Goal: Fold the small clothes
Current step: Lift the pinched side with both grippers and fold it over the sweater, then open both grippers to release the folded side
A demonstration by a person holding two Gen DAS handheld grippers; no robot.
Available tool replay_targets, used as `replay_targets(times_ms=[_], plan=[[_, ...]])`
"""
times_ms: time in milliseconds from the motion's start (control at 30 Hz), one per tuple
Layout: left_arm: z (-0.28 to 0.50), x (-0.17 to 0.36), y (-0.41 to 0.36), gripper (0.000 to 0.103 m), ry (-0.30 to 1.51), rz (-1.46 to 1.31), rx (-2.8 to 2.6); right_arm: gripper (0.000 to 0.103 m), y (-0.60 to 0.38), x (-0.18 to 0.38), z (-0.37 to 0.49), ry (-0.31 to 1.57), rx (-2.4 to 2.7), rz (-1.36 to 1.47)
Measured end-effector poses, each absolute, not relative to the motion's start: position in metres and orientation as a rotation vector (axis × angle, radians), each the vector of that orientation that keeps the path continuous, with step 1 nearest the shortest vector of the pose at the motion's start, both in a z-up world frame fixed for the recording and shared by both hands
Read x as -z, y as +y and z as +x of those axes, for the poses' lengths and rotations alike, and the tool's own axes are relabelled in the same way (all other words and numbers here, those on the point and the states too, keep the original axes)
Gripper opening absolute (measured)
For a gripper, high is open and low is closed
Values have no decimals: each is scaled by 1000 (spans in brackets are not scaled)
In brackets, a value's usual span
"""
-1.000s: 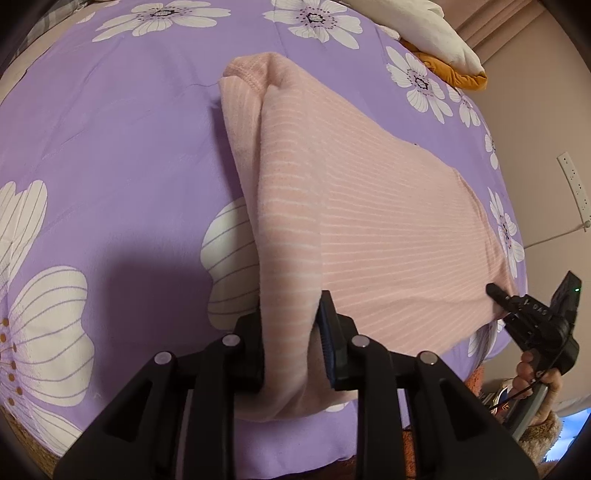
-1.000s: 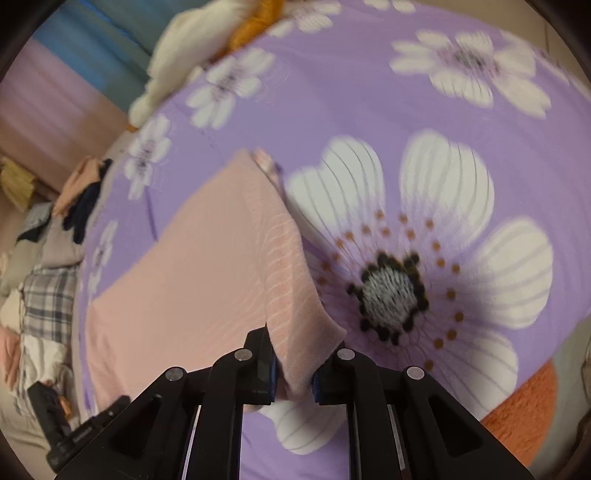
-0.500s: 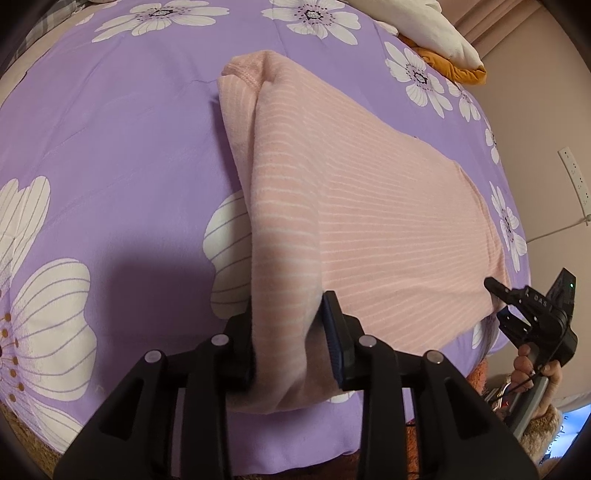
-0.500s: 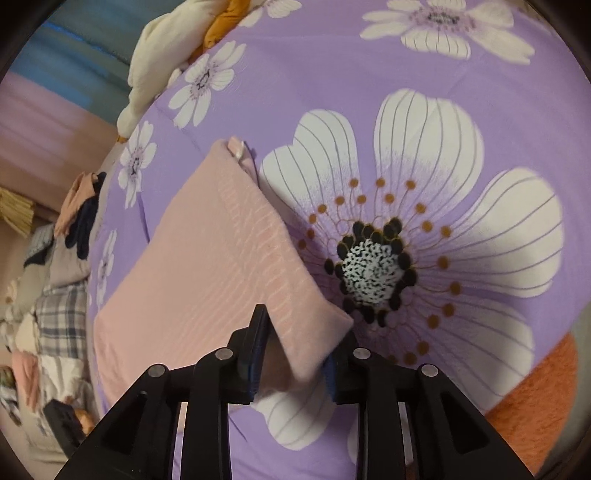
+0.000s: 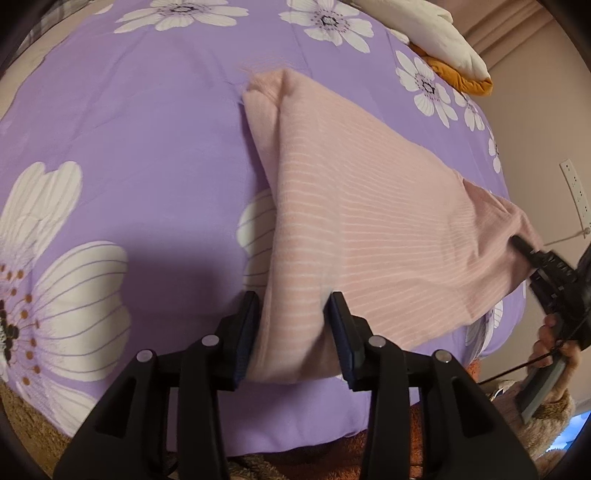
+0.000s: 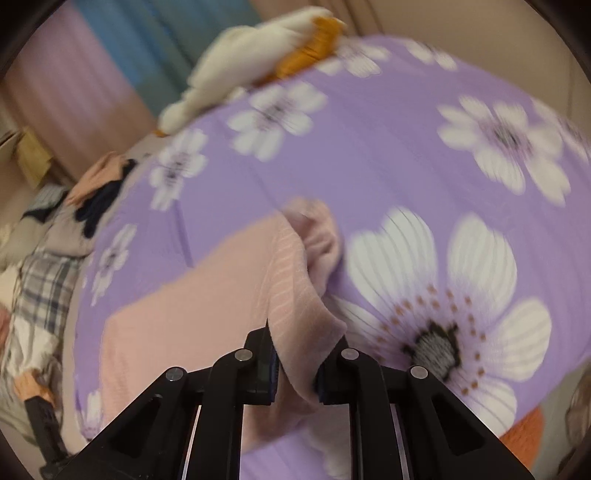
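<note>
A pink ribbed garment with thin white stripes (image 5: 369,229) lies on the purple flowered bedspread (image 5: 147,155). My left gripper (image 5: 293,332) is shut on the garment's near left corner, which bunches between the fingers. In the right wrist view my right gripper (image 6: 295,365) is shut on the garment's (image 6: 207,317) opposite corner and lifts it, so the edge curls over. The right gripper also shows in the left wrist view (image 5: 532,258) at the garment's right corner. The far end of the garment still rests on the bed.
A white and orange bundle (image 5: 436,33) lies at the bed's far edge. A pile of plaid and dark clothes (image 6: 48,280) lies left of the bed in the right wrist view. A wall with a socket strip (image 5: 574,192) is on the right. An orange rug (image 6: 524,428) lies below the bed.
Both grippers have risen and moved forward with the garment's corners. The right corner has lifted off the bed and its edge now curls over. The right wrist view is blurred by motion.
</note>
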State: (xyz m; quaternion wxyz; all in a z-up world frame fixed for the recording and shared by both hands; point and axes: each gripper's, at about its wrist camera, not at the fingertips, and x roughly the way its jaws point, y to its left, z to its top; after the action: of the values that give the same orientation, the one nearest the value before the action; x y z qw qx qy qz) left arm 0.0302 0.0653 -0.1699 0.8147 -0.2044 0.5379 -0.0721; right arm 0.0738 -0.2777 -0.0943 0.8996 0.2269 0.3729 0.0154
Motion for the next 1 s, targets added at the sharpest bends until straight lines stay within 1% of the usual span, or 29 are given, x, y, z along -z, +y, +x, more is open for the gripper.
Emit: replay_targets(times_ms=[200,300,400,567,733,867,933,967,1000], plan=[[23,161,83,42,1114,-459,116,16,-227,44,78,689,-192,328],[20,158,92,43,1103,-475,96,16,-188,34,81,678,-292,245],[16,156,100,44,1094,-490,78,16,-159,37,83,692,-370,175],[13,156,105,44,1095,-501,67,16,-112,60,84,758,-466,65],[12,155,105,44,1095,-497,71,16,-87,105,91,919,-531,51],[15,148,103,44,1083,-487,74,16,-79,133,91,1007,-520,28],[17,140,104,44,1061,-481,85,19,-83,135,89,1025,-526,56],[19,134,104,44,1048,-482,94,24,-86,133,87,1025,-540,71],[21,126,104,45,1029,-487,111,32,-90,129,85,1025,-556,87]])
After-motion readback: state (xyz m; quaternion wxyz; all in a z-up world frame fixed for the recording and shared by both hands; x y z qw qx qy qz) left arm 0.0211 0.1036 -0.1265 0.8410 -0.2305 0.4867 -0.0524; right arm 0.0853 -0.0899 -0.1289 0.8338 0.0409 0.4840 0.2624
